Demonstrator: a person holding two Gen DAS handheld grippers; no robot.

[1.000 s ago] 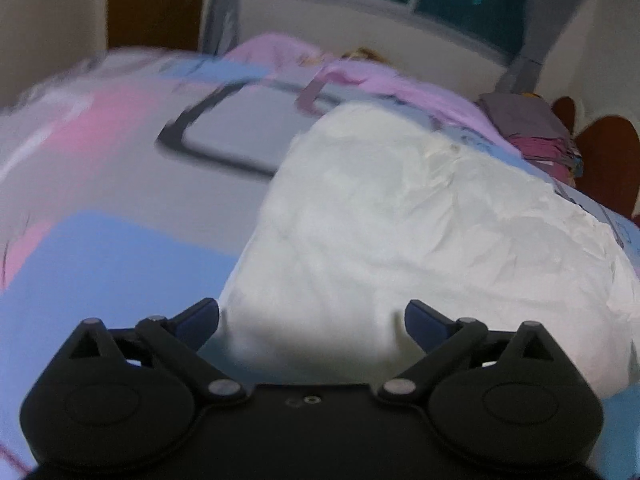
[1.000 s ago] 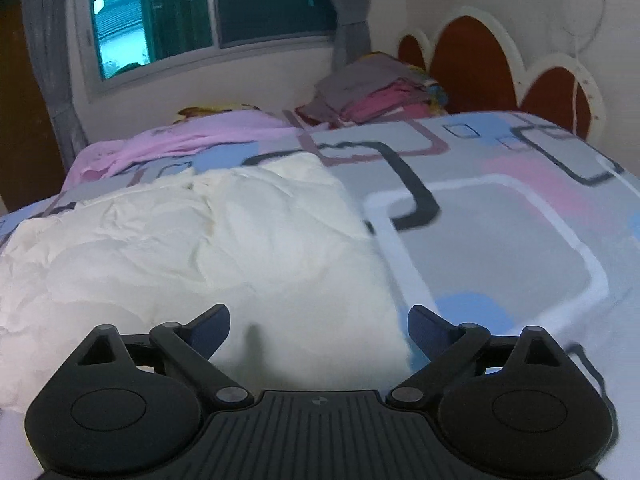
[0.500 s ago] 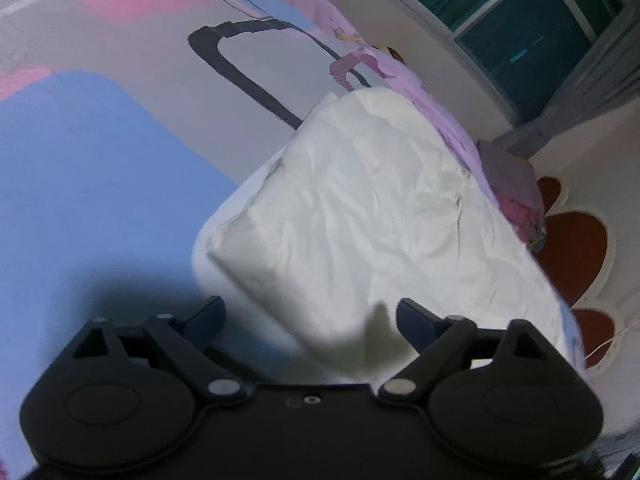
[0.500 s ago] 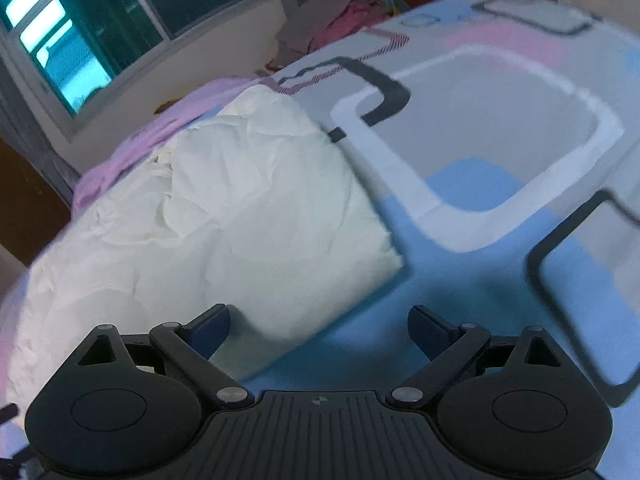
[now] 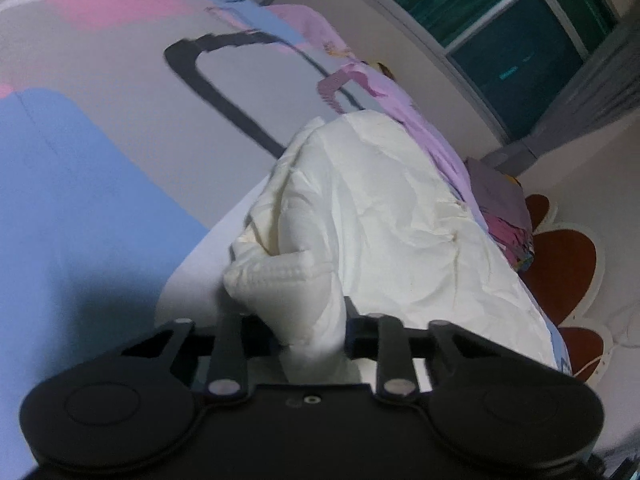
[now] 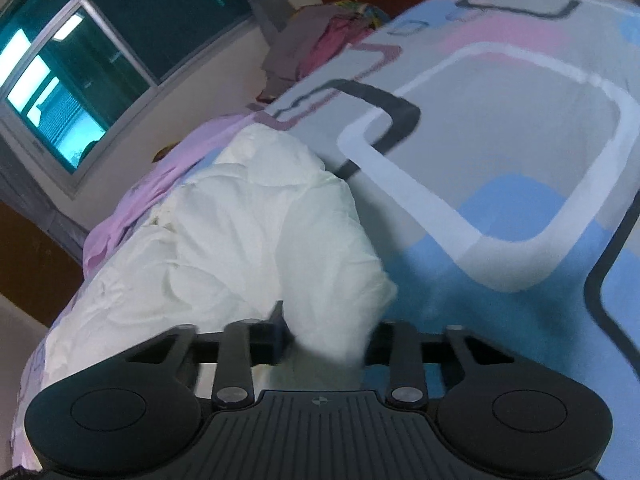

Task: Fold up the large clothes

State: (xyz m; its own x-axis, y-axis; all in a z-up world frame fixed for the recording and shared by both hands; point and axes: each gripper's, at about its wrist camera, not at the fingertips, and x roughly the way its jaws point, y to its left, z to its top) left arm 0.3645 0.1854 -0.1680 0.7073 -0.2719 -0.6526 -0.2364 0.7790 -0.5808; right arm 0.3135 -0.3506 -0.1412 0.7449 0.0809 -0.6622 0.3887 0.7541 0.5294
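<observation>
A large cream-white garment (image 5: 380, 216) lies partly folded on a bed with a grey, blue and pink patterned sheet (image 5: 80, 184). My left gripper (image 5: 310, 330) is shut on the garment's near left corner, and the cloth bunches up between its jaws. In the right wrist view the same white garment (image 6: 248, 224) spreads to the left. My right gripper (image 6: 326, 342) is shut on its near right corner, with the cloth pinched and lifted a little off the patterned sheet (image 6: 500, 128).
A lilac cloth (image 5: 384, 96) lies along the far edge of the bed below a window (image 5: 500, 28). A pile of grey and pink clothes (image 6: 320, 48) sits by the red-brown headboard (image 5: 568, 264). A brown door (image 6: 28, 264) stands at the left.
Both grippers were open just short of the garment's near edge. They have moved forward and closed on its two near corners, and the cloth now bunches and lifts.
</observation>
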